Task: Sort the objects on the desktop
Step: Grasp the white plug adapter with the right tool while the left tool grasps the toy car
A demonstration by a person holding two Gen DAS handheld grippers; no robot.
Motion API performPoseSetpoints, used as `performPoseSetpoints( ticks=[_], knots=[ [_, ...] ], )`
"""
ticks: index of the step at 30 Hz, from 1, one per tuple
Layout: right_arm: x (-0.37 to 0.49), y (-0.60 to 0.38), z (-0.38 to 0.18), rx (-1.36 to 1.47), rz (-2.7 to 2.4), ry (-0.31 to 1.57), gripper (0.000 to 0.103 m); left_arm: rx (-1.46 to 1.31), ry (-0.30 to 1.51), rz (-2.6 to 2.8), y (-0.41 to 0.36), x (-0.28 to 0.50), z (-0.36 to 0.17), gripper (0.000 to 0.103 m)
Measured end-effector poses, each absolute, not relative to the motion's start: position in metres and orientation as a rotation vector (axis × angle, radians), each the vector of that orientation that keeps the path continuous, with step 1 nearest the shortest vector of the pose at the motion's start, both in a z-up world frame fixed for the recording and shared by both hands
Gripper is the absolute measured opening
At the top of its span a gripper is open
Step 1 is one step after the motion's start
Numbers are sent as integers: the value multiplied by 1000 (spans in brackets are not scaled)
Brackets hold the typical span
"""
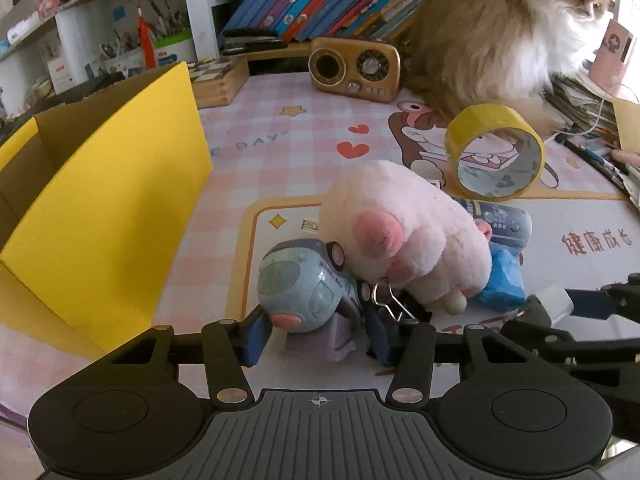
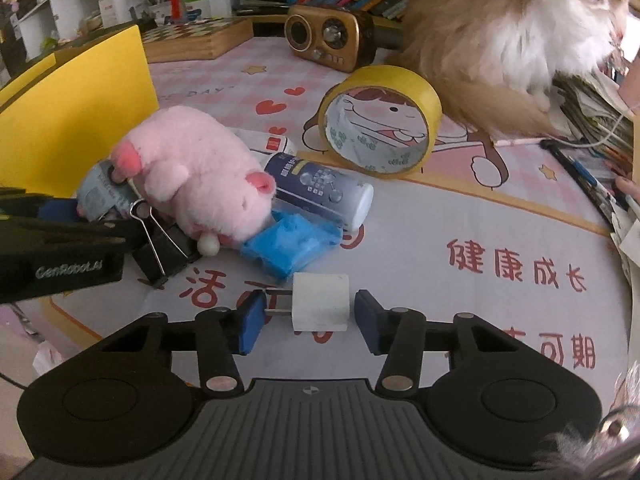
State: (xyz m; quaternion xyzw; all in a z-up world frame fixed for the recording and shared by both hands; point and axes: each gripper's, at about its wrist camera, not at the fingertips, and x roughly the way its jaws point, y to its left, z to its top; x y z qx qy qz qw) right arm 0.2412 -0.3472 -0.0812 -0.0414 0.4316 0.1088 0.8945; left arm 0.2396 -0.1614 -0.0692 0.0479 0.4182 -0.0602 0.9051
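My left gripper [image 1: 316, 330] is open, its fingers on either side of a grey-blue toy car [image 1: 302, 286] that lies on the mat under a pink plush pig [image 1: 404, 236]. A black binder clip [image 1: 394, 304] lies by the right finger. My right gripper [image 2: 308, 320] is open around a white plug charger [image 2: 320, 302], pads close to it, not pressing. A blue packet [image 2: 288, 246], a dark wipes canister [image 2: 324, 190] and a yellow tape roll [image 2: 380, 120] lie beyond. The pig [image 2: 200, 176] and clip [image 2: 160, 244] also show in the right wrist view.
An open yellow cardboard box [image 1: 108, 184] stands at the left. A fluffy cat [image 1: 500, 28] sits at the back right beside a gold retro radio [image 1: 354, 70]. Books, a wooden chess box [image 2: 192, 40] and shelves line the back. Stacked papers and pens [image 2: 592, 120] lie at the right edge.
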Motion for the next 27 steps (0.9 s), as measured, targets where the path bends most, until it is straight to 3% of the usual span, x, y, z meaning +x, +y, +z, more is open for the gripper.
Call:
performPoseSetpoints(
  ticks=[7, 19, 20, 21, 22, 23, 27],
  knots=[
    [240, -348, -81, -101, 251, 880, 41, 67, 856, -102, -160, 241, -69, 44],
    [234, -349, -60, -51, 224, 803, 40, -40, 721, -96, -136, 214, -23, 37],
    [232, -347, -57, -50, 223, 794, 41, -50, 709, -103, -134, 211, -20, 34],
    [230, -346, -55, -48, 223, 787, 41, -57, 699, -112, -133, 208, -16, 11],
    [228, -344, -52, -46, 223, 780, 41, -60, 703, -122, -131, 206, -14, 4],
    [225, -342, -49, -45, 224, 773, 41, -75, 703, -136, -128, 204, -13, 0],
    [213, -332, -42, -49, 209, 752, 41, -81, 688, -159, -117, 196, -14, 0]
  ],
)
